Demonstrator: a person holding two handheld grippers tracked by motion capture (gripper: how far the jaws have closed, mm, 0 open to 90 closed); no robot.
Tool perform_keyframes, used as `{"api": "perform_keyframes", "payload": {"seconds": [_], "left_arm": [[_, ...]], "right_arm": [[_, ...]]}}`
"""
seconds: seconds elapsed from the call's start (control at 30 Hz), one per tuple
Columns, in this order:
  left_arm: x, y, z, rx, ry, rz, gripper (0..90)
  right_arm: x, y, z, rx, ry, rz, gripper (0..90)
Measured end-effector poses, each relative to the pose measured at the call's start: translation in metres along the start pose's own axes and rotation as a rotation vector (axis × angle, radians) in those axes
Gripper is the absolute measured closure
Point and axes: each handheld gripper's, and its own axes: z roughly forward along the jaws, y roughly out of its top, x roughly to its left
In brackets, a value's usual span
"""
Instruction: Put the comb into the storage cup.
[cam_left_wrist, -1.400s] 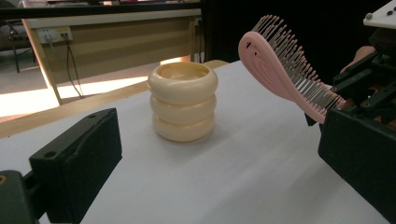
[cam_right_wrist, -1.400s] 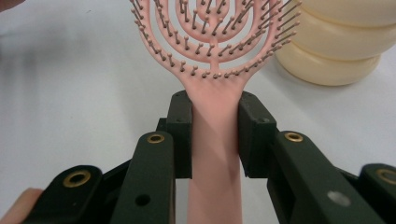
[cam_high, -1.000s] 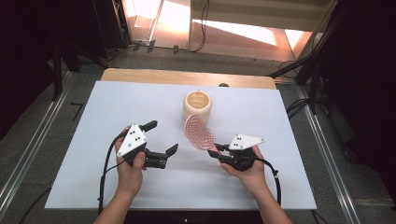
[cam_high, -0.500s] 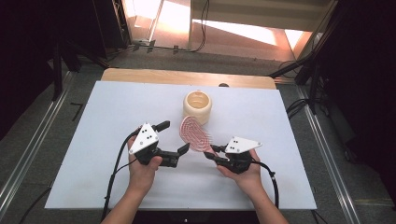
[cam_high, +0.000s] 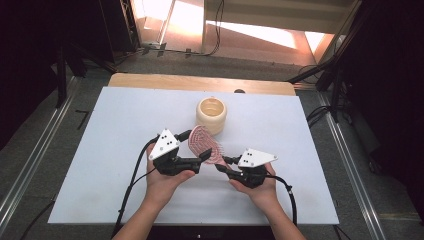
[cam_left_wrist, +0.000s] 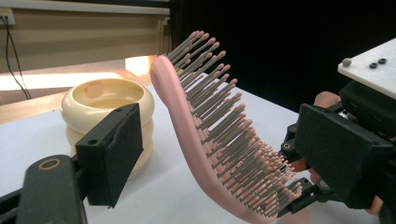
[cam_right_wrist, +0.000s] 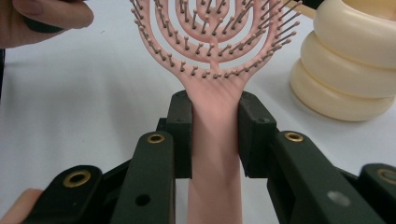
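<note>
The right tongs (cam_right_wrist: 215, 135) are clamped on the neck of a pink hairbrush (cam_right_wrist: 212, 60), just below the spot where the handle widens into the head, and the brush is held clear of the desk (cam_high: 310, 150) with its head raised toward the cream ribbed cup (cam_high: 211, 114). The left tongs (cam_left_wrist: 219, 158) are spread around the brush head and have just been closing in on it; the head stands between the two pads, one behind its smooth back, the other on the bristle side, and no contact is seen yet.

The brush is judged to be light and made of hard plastic, with an openwork head that may flex a little and bristles that will bend and give poor purchase. The solid neck and handle are the sound places to be gripped; a pinch across the bristles would likely be springy and might slip. The smooth back may be somewhat slippery.

In the right gripper view the firm pinch on the neck and the ring pattern of the head are made plain. In the left gripper view the curved profile and the gap beside each pad are shown. In the high view the layout is given, though there the pads are too small to be judged with certainty
</note>
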Motion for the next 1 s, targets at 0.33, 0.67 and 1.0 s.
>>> {"api": "perform_keyframes", "payload": {"seconds": [0.33,0.67,1.0], "left_arm": [[-0.004,-0.001,0.008,0.011,0.0,-0.039,29.0],[-0.009,-0.002,0.012,0.011,0.011,-0.075,44.4],[-0.008,-0.001,0.014,0.026,-0.004,-0.126,54.6]], "right_arm": [[0.007,0.0,0.0,-0.042,-0.024,-0.025,67.9],[0.015,0.0,0.003,-0.076,-0.076,-0.015,67.8],[0.017,-0.002,0.005,-0.087,-0.117,-0.001,67.7]]}}
